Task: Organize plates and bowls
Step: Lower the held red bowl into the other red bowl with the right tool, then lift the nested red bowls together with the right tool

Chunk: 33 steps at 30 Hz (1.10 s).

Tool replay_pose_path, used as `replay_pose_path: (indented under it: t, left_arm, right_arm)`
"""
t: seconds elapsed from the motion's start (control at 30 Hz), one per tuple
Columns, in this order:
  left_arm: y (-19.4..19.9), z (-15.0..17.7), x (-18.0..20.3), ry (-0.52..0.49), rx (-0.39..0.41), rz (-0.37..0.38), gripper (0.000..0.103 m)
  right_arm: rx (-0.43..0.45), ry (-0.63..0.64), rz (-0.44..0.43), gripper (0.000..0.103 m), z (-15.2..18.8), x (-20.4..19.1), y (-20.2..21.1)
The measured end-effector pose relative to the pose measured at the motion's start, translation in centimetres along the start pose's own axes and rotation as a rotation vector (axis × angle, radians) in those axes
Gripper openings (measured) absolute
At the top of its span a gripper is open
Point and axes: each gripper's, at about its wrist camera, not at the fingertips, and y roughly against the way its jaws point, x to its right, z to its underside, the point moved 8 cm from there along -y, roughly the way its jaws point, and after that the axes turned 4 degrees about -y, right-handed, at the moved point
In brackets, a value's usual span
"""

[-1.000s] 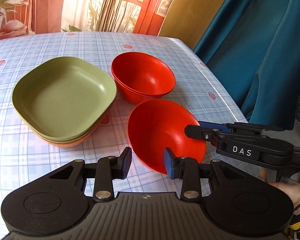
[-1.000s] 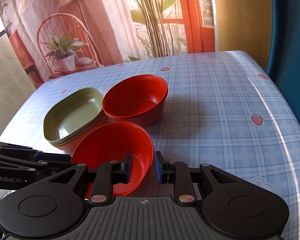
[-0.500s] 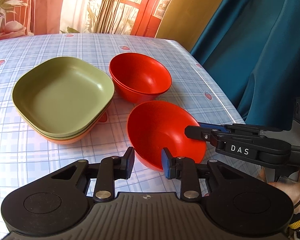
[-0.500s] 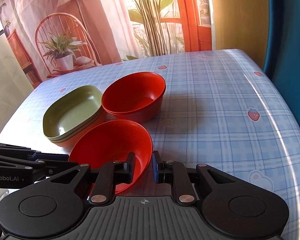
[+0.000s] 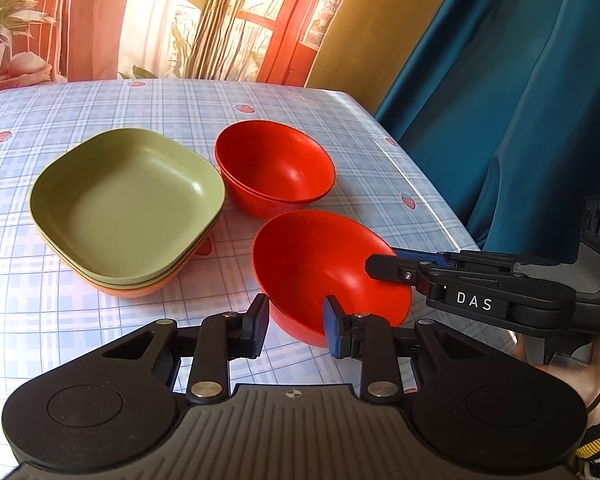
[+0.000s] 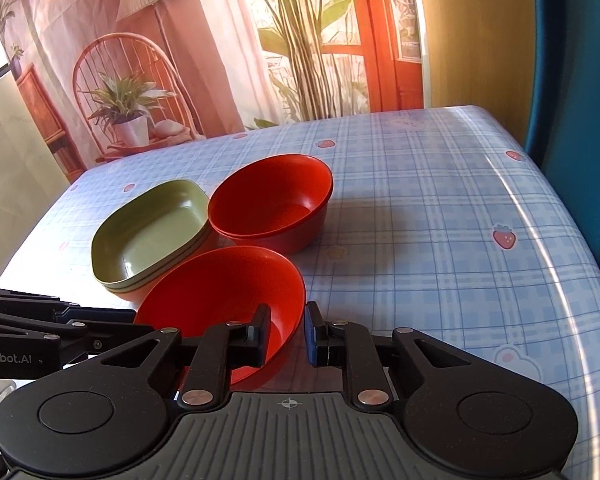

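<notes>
A loose red bowl (image 5: 320, 268) (image 6: 228, 288) is held between both grippers, tilted, just above the checked tablecloth. My left gripper (image 5: 296, 326) is shut on its near rim. My right gripper (image 6: 286, 334) is shut on its right rim; it also shows in the left wrist view (image 5: 384, 264). Behind it stand two nested red bowls (image 5: 274, 166) (image 6: 270, 200). To their left is a stack of square plates (image 5: 128, 204) (image 6: 152, 228), green on top and orange below.
The table's right edge (image 5: 424, 184) runs close to the bowls, with a teal curtain (image 5: 520, 100) beyond it. The cloth to the right of the bowls (image 6: 440, 216) is bare. A printed backdrop stands behind the table.
The held red bowl has risen and tipped a little with both grippers. Both cameras have drawn back and up slightly. The stacks have not moved.
</notes>
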Motion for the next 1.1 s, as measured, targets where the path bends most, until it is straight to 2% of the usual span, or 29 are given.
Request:
replay_pose_path:
  t: [0.2,0.57,0.8,1.1]
  left_arm:
    - [0.7,-1.0,0.0,-0.007,0.038,0.0,0.031]
    - [1.6,-3.8,0.2,-0.025,0.099,-0.006,0.031]
    - [1.3,-5.9,0.1,-0.041,0.112,-0.018,0.031]
    - [0.4,-7.9,-0.5,-0.036,0.123,-0.033,0.031]
  right_arm:
    - [0.009,0.007,-0.002,0.017,-0.8,-0.4,0.2]
    - [0.061,-0.017,-0.042,0.017,-4.7,-0.7,0.8]
    - [0.104,-0.005,-0.052,0.017,-7.8,-0.9,0.6]
    - [0.117,0.013,-0.061,0.017,-10.3,-0.9,-0.8]
